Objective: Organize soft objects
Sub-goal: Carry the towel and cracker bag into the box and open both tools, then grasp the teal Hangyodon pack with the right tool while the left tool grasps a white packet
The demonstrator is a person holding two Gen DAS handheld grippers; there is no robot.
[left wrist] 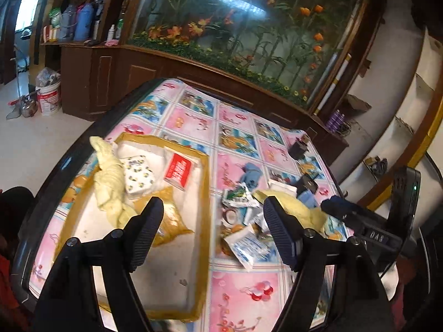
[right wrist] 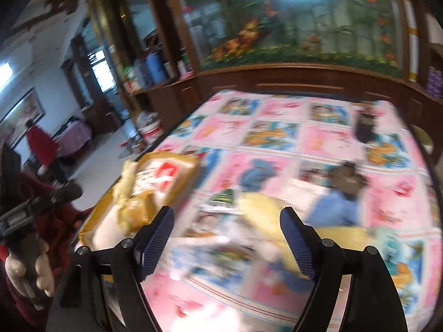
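Left gripper (left wrist: 213, 222) jaws spread wide, nothing between them, hovering over the right edge of the tape-rimmed tray (left wrist: 205, 193). Right gripper (right wrist: 227, 238) also spread and empty, above the loose pile.

In the tray: pale yellow cloth (left wrist: 108, 177) along the left side, white tissue pack with a yellow-and-dark print (left wrist: 137, 175) touching it, red packet with white lettering (left wrist: 177, 170) (characters too small to read), and an amber plastic bag (left wrist: 171, 215) just behind the left finger.

Outside the tray on the pink-and-blue cartoon tablecloth (left wrist: 243, 293): second yellow cloth (left wrist: 301, 210), blue-and-white sachet (left wrist: 249, 244), green-and-white wrapper (left wrist: 235, 195), blue cloth (left wrist: 250, 174), tape roll (left wrist: 231, 215).

Left wrist view alone shows the right gripper's body with "DAS" printed on it (left wrist: 378, 238). Right wrist view is motion-blurred: no text legible, but it alone shows the gloved hand (right wrist: 27, 271) on the left gripper's handle, and a red sleeve.
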